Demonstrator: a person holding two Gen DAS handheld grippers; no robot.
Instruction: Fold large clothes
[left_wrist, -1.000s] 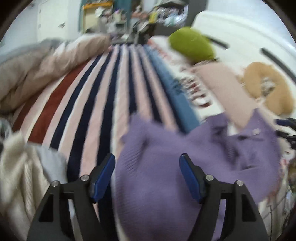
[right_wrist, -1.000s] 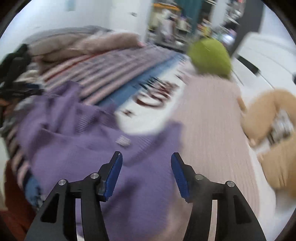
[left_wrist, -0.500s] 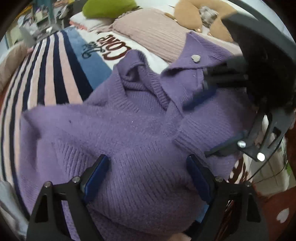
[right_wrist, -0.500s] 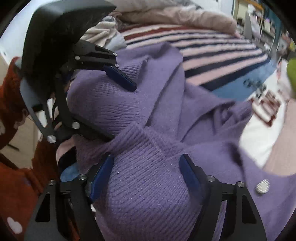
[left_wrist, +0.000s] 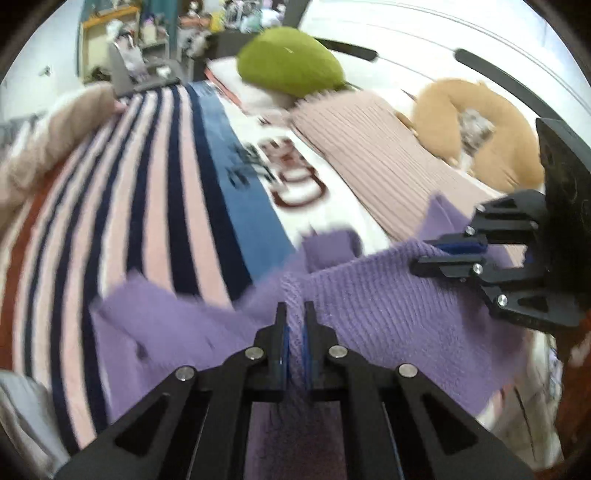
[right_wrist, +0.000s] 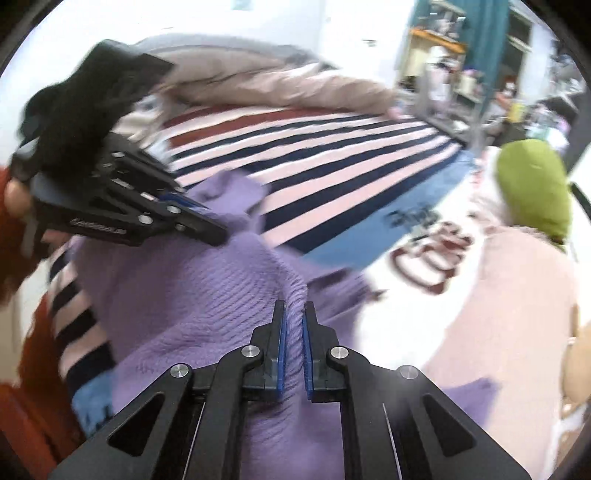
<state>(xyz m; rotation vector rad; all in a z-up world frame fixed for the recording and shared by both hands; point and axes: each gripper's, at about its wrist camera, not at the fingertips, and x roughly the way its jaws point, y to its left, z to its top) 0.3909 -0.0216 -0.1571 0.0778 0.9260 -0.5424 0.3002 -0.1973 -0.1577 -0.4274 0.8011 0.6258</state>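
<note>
**Purple sweater pinched at two points over the bed**

The sweater (left_wrist: 388, 306), a soft purple rib knit, hangs stretched between the two tools above a striped blanket (left_wrist: 147, 206) on the bed. The left gripper (left_wrist: 294, 332) has just closed, and a bunched ridge of the knit is clamped between its blue pads. The right gripper (right_wrist: 293, 328) has just closed too, nipping another fold of the same garment. In the left view the right gripper (left_wrist: 458, 248) shows at the right edge, its pads pressed on the sweater's edge; in the right view the left gripper (right_wrist: 195, 218) bites the cloth at upper left.

The sweater's loose parts droop onto the blanket, which has pink, navy and rust bands, then a blue band and a white panel with blurred lettering. Beside it lies a pale pink ribbed knit (left_wrist: 380, 158), flat and long. Beyond that sit a rounded green cushion (left_wrist: 288, 62) and a tan, curved plush pillow (left_wrist: 491, 129). A beige quilt (right_wrist: 273, 85) is heaped at the bed's far side. No containers can be made out clearly; the shelves behind are blurred.
</note>
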